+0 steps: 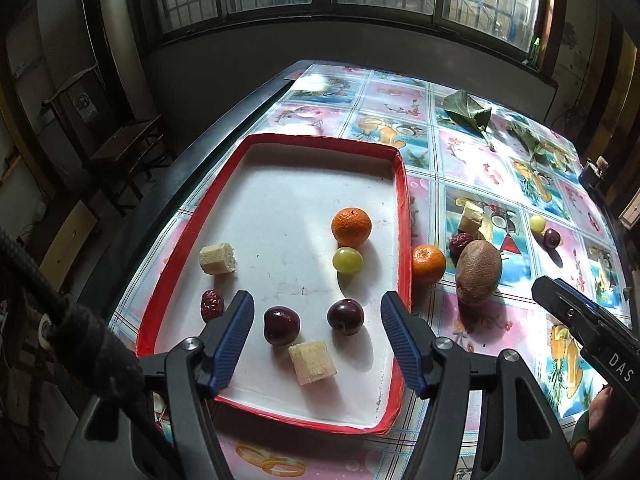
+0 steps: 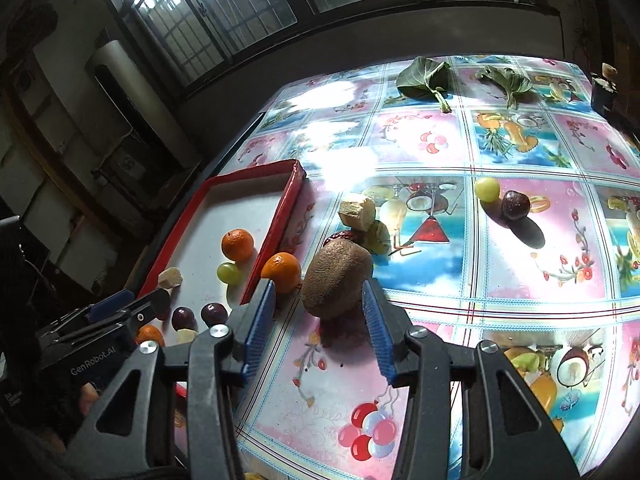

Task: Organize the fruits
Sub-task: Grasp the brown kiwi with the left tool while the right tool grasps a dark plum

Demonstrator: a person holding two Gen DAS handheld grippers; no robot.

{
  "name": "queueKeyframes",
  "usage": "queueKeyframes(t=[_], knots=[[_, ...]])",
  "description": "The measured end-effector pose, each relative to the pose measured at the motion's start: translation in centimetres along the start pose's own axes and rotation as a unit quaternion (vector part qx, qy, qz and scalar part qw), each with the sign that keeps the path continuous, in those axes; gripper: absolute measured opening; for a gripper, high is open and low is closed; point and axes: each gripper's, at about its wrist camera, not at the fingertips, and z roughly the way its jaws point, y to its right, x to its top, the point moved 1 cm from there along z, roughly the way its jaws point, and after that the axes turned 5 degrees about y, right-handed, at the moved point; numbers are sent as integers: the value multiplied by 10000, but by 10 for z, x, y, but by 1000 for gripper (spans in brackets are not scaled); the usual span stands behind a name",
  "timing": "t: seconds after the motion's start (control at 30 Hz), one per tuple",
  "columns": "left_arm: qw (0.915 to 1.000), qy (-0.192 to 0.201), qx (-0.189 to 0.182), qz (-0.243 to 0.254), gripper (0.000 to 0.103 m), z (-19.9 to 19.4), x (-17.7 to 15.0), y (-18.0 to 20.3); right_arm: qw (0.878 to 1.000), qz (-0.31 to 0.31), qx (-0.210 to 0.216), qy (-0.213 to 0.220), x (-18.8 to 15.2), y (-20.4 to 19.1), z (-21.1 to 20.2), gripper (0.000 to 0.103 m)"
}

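A red-rimmed white tray (image 1: 403,216) (image 2: 280,216) holds an orange (image 1: 351,227), a green grape (image 1: 347,260), two dark plums (image 1: 281,325), two banana pieces (image 1: 218,258) and a red date (image 1: 211,305). My left gripper (image 1: 318,320) is open above the tray's near part, around the plums. On the cloth beside the tray lie an orange (image 2: 281,272), a brown kiwi (image 2: 336,278) (image 1: 478,272), a banana piece (image 2: 357,210), a date (image 2: 343,236), a grape (image 2: 487,189) and a plum (image 2: 515,205). My right gripper (image 2: 320,312) is open, its fingers on either side of the kiwi's near end.
Two green leaves (image 2: 424,76) (image 2: 506,80) lie at the far side of the table. The fruit-patterned tablecloth (image 2: 520,280) covers the table. A dark object (image 2: 602,88) stands at the far right corner. The table's left edge (image 1: 224,120) drops to a chair.
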Motion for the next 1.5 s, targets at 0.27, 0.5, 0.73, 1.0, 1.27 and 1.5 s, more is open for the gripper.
queueKeyframes(t=[0.27, 0.5, 0.73, 1.0, 1.27, 1.5], knots=[[9999, -25, -109, 103, 69, -4, -4, 15, 9995, 287, -140, 55, -8, 30, -16, 47], [9992, -97, -304, 221, 71, -4, -8, 33, 9988, 442, -204, 42, -12, 48, -21, 48], [9981, -172, -491, 323, 72, -3, -11, 48, 9978, 585, -296, 55, -15, 62, -26, 48], [9960, -225, -809, 317, 72, -4, -13, 58, 9973, 644, -347, 73, -17, 69, -28, 48], [9880, -341, -1458, 376, 72, 16, -8, 90, 9968, 517, -578, 176, -12, 85, -21, 48], [9876, -614, -1345, 529, 72, 54, 0, 115, 9941, 381, -1006, 121, 20, 118, 8, 47]])
